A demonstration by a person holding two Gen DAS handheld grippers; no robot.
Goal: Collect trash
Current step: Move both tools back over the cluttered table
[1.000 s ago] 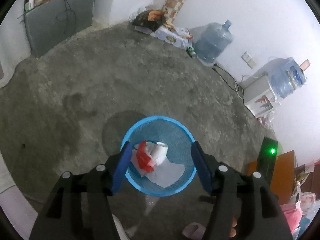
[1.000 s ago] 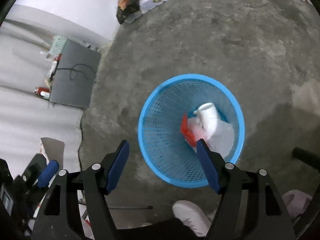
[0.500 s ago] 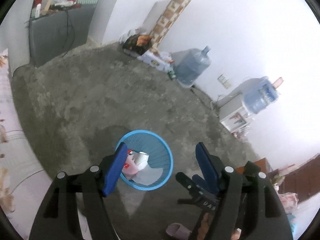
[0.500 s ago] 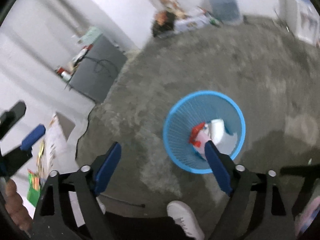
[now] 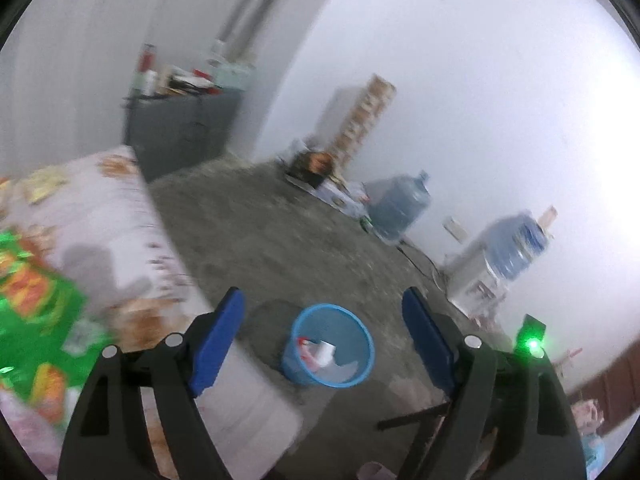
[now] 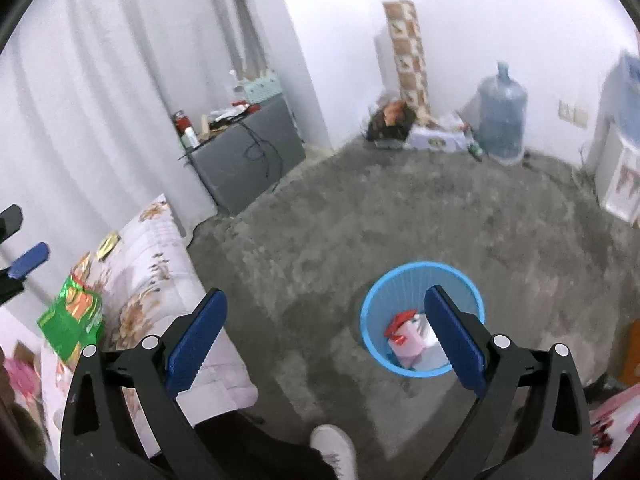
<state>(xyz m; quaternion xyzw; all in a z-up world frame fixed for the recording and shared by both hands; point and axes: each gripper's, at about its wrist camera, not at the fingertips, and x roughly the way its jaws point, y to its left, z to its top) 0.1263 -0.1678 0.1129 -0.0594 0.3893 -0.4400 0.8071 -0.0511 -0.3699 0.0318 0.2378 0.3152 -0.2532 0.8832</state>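
Observation:
A blue mesh trash basket (image 5: 362, 340) (image 6: 372, 332) stands on the grey floor with red and white trash (image 5: 318, 354) (image 6: 404, 330) inside. My left gripper (image 5: 326, 330) is open and empty, raised well above and back from the basket. My right gripper (image 6: 322, 330) is open and empty, also high above the floor. A green snack wrapper (image 5: 36, 312) (image 6: 72, 316) lies on the flowered bed cover at the left. The left gripper's blue pad (image 6: 28, 260) shows at the left edge of the right wrist view.
A bed with a flowered cover (image 6: 152, 264) is at the left. A dark cabinet (image 6: 248, 160) with bottles stands by the curtain. Water jugs (image 6: 500, 120) (image 5: 400, 206), a dispenser (image 5: 480, 280) and boxes line the far wall. My white shoe (image 6: 334, 448) is near the bottom.
Both grippers have risen and tilted up away from the basket, so the basket looks smaller and the bed, walls and green wrapper have come into view. Both stay open.

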